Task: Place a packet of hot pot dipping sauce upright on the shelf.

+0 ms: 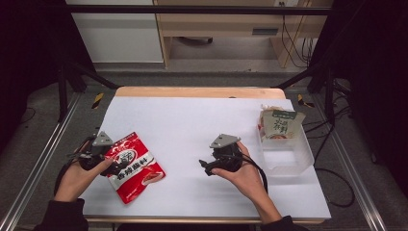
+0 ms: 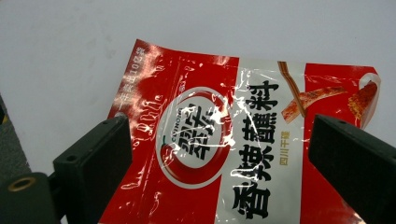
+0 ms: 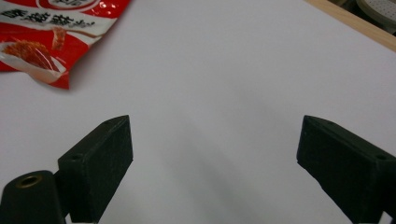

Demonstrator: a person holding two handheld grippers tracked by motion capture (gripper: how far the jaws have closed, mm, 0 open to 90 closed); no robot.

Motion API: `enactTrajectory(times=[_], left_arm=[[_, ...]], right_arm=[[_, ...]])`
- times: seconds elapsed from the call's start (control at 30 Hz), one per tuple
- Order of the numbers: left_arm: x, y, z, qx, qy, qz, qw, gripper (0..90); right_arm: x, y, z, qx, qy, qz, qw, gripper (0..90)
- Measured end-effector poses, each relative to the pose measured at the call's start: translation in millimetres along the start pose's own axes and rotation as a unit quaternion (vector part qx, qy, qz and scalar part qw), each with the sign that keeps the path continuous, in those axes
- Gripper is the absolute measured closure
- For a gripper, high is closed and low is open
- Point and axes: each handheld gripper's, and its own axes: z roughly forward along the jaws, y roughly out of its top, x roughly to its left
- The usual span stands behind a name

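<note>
Red seasoning packet [image 1: 135, 166] flat on the white-covered bench [image 1: 192, 125], near its left front, under the left hand-held gripper [image 1: 111, 168].

Left hand-held gripper held over the packet's left edge, jaws spread wide and released; in the left gripper view, packet [image 2: 233, 149] lying glossy and crinkled between the two black jaws, pads clear of the film, white label with black characters facing up. Right hand-held gripper [image 1: 208, 166] at mid-bench, well apart from the packet, pointing left toward it, jaws likewise spread and released, nothing between them; in the right gripper view, bare white cover ahead and the packet's corner [image 3: 42, 42] at upper left. Farther right, clear plastic bin [image 1: 288, 154] near the bench's right edge, with a green-and-white packet [image 1: 280, 124] standing at its far end.
</note>
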Motion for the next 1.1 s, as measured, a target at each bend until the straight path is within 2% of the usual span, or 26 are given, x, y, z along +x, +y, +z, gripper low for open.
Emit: enactTrajectory(times=[0.13,0.2,0.3,0.6,0.8,1.0,1.1], left_arm=[[5.2,-3.3,-3.0,-0.002,0.007,-0.006,1.0,6.6],[7.6,-5.3,-4.7,0.002,0.005,-0.008,1.0,6.7],[13.9,-11.4,-8.0,0.006,0.014,-0.014,0.9998,6.8],[38.2,-37.9,-16.2,-0.008,0.032,-0.047,0.9984,8.8],[50.8,-51.5,-9.6,-0.009,0.034,-0.063,0.9974,11.6],[55.3,-56.7,0.3,-0.009,0.029,-0.065,0.9974,12.0],[56.1,-59.9,7.7,-0.002,0.028,-0.061,0.9977,11.6]], right_arm=[[2.6,-7.5,1.6,-0.001,-0.001,0.019,0.9998,10.2],[4.7,-11.3,1.2,-0.002,-0.001,0.019,0.9998,10.2],[7.7,-15.3,2.9,0.003,-0.004,0.012,0.9999,10.2],[7.2,-20.4,8.4,0.018,-0.013,0.007,0.9997,10.9],[7.1,-22.7,8.8,0.021,-0.017,0.004,0.9996,11.2],[7.0,-26.3,11.9,0.034,-0.016,-0.001,0.9993,11.3],[6.7,-26.3,12.5,0.036,-0.017,0.001,0.9992,11.4]])
